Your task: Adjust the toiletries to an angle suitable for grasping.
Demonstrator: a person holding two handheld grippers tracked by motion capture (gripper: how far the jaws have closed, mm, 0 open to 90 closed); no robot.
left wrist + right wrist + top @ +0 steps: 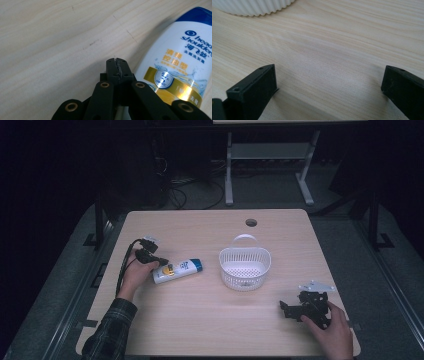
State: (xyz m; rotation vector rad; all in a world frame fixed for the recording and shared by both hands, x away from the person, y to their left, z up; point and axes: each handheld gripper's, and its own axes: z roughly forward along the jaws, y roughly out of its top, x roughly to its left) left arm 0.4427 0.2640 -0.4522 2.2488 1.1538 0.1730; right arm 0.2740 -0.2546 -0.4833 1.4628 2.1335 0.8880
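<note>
The shampoo bottle (177, 270) lay on its side on the table (210, 330), left of the white basket (245, 267), which held nothing, so the putting-away looked barely begun. The left gripper (161, 261) sat at the bottle's near end; in the left gripper view its jaws were pressed together just beside the bottle (180, 62), gripping nothing. The right gripper (306, 309) rested well apart near the right edge, its jaws spread wide over bare wood, the basket's ribbed wall (254, 7) ahead. The bottle's cap was cut off in the left gripper view, and whether the tips touched the bottle was hard to make out
</note>
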